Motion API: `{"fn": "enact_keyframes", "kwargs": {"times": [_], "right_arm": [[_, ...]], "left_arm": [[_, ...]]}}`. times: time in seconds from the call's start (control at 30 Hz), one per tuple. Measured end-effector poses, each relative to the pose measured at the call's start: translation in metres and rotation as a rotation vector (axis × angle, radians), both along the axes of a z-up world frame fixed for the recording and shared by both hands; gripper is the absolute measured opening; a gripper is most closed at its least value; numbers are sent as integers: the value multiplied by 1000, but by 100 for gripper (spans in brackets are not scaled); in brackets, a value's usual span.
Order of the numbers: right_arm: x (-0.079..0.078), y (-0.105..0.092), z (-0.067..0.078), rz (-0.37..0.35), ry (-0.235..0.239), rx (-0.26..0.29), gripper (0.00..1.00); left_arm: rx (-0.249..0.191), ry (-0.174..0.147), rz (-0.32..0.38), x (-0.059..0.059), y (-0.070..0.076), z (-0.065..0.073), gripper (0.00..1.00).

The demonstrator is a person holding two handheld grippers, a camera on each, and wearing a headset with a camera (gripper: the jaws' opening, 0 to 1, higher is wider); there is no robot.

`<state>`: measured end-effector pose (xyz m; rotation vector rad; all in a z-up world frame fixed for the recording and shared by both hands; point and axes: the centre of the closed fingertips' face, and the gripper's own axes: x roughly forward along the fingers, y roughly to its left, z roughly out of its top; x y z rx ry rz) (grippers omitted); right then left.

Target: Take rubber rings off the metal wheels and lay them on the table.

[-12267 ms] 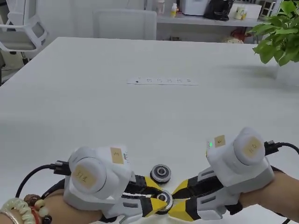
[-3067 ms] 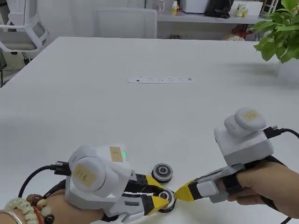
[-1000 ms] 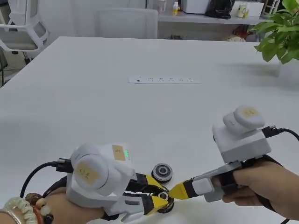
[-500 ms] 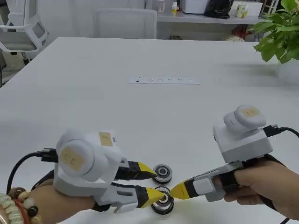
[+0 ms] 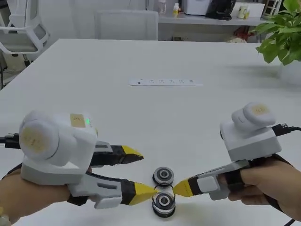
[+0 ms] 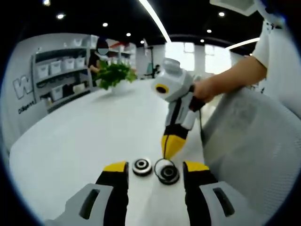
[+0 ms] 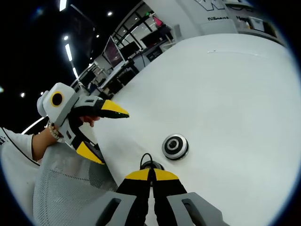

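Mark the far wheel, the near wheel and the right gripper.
far wheel [image 5: 163, 175], head view, on its hub.
near wheel [image 5: 163, 203], head view, on its hub.
right gripper [image 5: 175, 189], head view, at its closed yellow tips.

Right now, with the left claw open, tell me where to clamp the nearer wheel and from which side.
I'd clamp the nearer wheel across its outer edge, coming in low from the left with the left claw. It lies flat on the table, so its round sides are what the jaws can straddle, and the right claw, shut on the rubber ring, takes up its right side.
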<state>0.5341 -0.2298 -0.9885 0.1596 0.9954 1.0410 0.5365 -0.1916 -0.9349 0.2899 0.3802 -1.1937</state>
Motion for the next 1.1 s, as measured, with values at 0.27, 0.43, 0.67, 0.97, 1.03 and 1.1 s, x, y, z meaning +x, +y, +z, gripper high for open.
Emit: {"fn": "enact_keyframes", "kwargs": {"times": [0.27,0.43,0.67,0.97,1.03,1.1], "right_arm": [[1,2,5,1,-15,11,0],[2,2,9,-4,-25,23,0],[6,2,16,-15,-42,41,0],[6,6,22,-15,-56,62,0],[6,7,22,-12,-57,63,0],[4,9,24,-7,-64,67,0]], "left_arm": [[-24,11,-7,-4,-2,9,61],[-26,3,-12,-4,0,15,65],[-29,-25,11,-2,14,29,70],[-6,-54,75,-11,47,40,74],[-2,-52,88,-14,54,40,75],[3,-44,103,-19,62,38,78]]}}
